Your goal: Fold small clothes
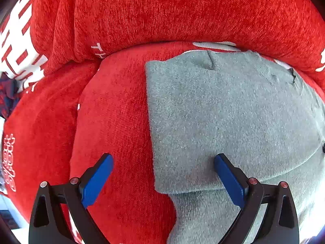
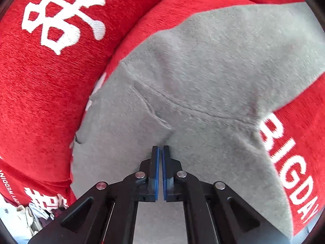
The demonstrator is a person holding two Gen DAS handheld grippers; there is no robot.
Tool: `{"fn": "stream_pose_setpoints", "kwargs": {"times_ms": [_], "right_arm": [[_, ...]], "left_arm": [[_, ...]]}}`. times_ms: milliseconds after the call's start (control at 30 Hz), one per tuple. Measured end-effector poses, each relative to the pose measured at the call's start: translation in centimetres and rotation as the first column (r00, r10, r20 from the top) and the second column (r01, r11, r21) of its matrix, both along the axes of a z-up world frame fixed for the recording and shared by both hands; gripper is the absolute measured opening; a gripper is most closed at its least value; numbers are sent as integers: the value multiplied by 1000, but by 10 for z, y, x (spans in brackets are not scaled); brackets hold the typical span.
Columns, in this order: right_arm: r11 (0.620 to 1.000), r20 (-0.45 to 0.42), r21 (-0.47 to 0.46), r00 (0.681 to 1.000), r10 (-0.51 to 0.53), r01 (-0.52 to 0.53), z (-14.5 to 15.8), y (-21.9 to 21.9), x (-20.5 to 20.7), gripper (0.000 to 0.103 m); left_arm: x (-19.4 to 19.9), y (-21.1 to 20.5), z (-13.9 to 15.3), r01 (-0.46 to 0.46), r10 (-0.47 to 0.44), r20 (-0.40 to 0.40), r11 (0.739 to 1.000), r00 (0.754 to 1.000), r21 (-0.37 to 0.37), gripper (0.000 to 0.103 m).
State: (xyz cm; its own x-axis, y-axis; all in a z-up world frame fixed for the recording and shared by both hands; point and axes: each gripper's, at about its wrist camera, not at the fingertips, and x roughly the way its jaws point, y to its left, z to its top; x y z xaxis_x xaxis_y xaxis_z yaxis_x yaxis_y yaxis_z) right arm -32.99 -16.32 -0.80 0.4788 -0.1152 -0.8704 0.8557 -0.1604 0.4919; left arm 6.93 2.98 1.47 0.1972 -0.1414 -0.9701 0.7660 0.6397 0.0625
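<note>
Under everything you have a red chenille cover [image 1: 126, 122] with white lettering. On it, filling the centre and right of both views, lies the grey knit garment [image 1: 223, 111], one flap already folded over, I judge; more folds remain. Your left tongs [image 1: 163, 162] gape wide, empty; your right tongs [image 2: 160, 150] are pinched together, gripping nothing.

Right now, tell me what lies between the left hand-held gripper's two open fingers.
In the left wrist view, the left hand-held gripper straddles the grey garment's left edge, with red cloth beside it.
</note>
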Motion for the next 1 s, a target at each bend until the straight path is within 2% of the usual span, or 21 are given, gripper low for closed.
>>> {"fn": "stream_pose_setpoints", "kwargs": {"times_ms": [233, 300, 367, 400, 533, 700, 867, 1000], "right_arm": [[995, -11, 26, 996, 93, -93, 16, 12, -25, 8], [992, -9, 43, 993, 121, -121, 18, 21, -31, 19], [989, -5, 56, 990, 139, -138, 20, 31, -38, 46], [988, 1, 60, 989, 146, -145, 21, 36, -42, 49], [984, 23, 86, 987, 158, -159, 19, 52, -55, 49], [986, 83, 116, 990, 113, -123, 12, 63, -84, 49], [995, 148, 95, 989, 26, -40, 9, 55, -121, 49], [995, 157, 70, 985, -77, 66, 8, 39, -161, 49]], "left_arm": [[-29, -3, 24, 72, -72, -6, 997, 997, 21, 100], [-41, -5, 30, 82, -82, -25, 996, 996, 23, 100], [-60, -9, 36, 106, -104, -59, 994, 993, 31, 100], [-69, -11, 38, 119, -116, -72, 992, 991, 35, 100], [-110, -23, 43, 184, -178, -119, 982, 977, 38, 100], [-160, -45, 44, 264, -255, -174, 964, 951, 30, 100], [-199, -70, 43, 322, -311, -200, 946, 929, 25, 100], [-225, -89, 41, 356, -343, -217, 934, 914, 23, 100]]}}
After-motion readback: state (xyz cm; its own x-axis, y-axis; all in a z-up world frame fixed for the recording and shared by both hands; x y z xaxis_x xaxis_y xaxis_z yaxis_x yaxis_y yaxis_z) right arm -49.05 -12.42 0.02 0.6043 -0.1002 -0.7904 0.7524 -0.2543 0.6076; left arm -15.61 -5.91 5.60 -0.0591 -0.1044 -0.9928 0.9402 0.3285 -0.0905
